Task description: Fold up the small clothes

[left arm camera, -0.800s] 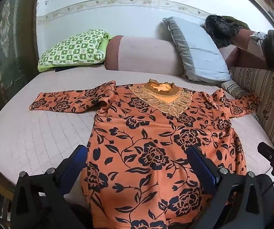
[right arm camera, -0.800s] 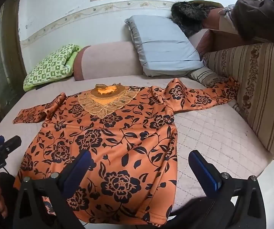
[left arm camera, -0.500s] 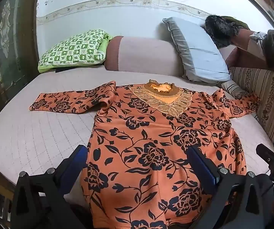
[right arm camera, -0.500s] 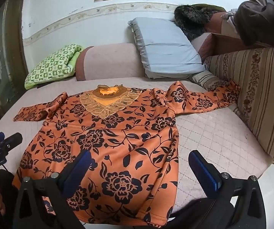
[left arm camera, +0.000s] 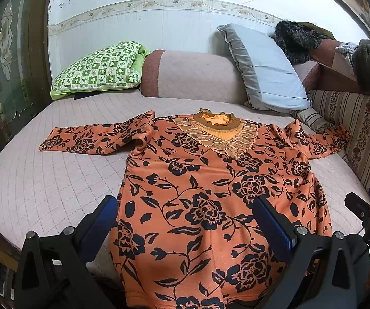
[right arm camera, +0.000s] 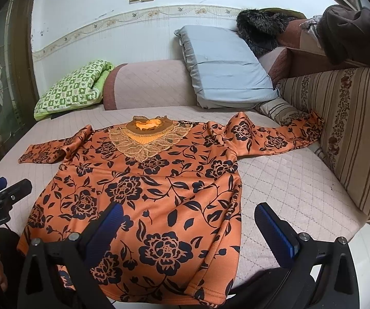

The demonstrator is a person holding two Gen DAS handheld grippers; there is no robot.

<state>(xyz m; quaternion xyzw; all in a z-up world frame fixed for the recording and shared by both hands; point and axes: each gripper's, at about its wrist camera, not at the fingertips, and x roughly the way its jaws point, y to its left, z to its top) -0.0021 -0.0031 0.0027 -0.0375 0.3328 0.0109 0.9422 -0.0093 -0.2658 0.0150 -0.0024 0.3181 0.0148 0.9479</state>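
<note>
A lived-in room of a home, set up for sitting or sleeping.

A quilted pink bed [left arm camera: 56,180] with a bolster [left arm camera: 192,77], a green checked pillow [left arm camera: 99,67] and a grey pillow [left arm camera: 267,69] stands against a white wall with a flowered border [left arm camera: 159,3], beside a striped cushion [right arm camera: 352,128].

A pink bolster [left arm camera: 197,77] lies against the wall; left of it a green checked pillow [left arm camera: 99,68], right of it a grey pillow [left arm camera: 264,69], then a striped cushion [right arm camera: 352,128]
</note>
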